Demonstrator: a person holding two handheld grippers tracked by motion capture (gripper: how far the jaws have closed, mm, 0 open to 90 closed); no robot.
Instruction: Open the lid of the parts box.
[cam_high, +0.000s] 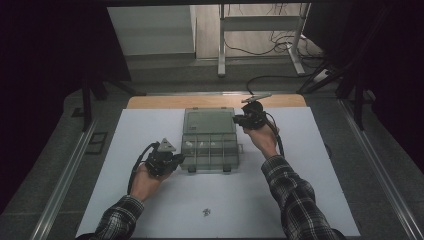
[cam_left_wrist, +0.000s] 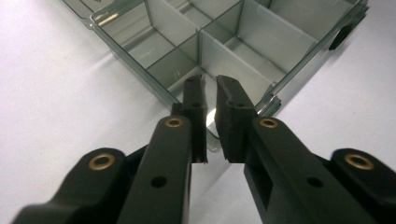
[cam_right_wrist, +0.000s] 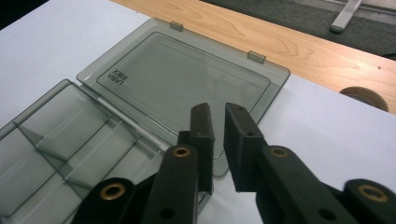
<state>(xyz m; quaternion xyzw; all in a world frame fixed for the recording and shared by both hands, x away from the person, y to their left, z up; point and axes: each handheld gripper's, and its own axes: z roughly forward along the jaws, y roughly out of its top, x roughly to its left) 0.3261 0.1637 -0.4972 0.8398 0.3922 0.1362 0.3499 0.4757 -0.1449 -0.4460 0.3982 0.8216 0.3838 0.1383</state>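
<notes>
Small bits (cam_high: 206, 212) nearest, loose behind left gripper (cam_left_wrist: 211, 88); box (cam_high: 210, 145) lid (cam_right_wrist: 187, 84) laid open, both grippers released, right gripper (cam_right_wrist: 219, 116) over lid corner; filling compartments left.

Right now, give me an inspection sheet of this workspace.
Surface: white mat over a wooden tabletop.
Job's things: clear compartment box, open, its lid laid flat behind the tray; compartments look empty apart from pale flecks, too small to identify.
Clutter: small dark bits on the mat's near edge.
Tongs: left tongs at the box's near corner, jaws slightly apart, nothing between them; right tongs over the lid's edge, jaws slightly apart, nothing gripped.
Cables: one trailing from each tool; more on the floor beyond.
Surroundings: metal stand legs, dark curtains either side.
</notes>
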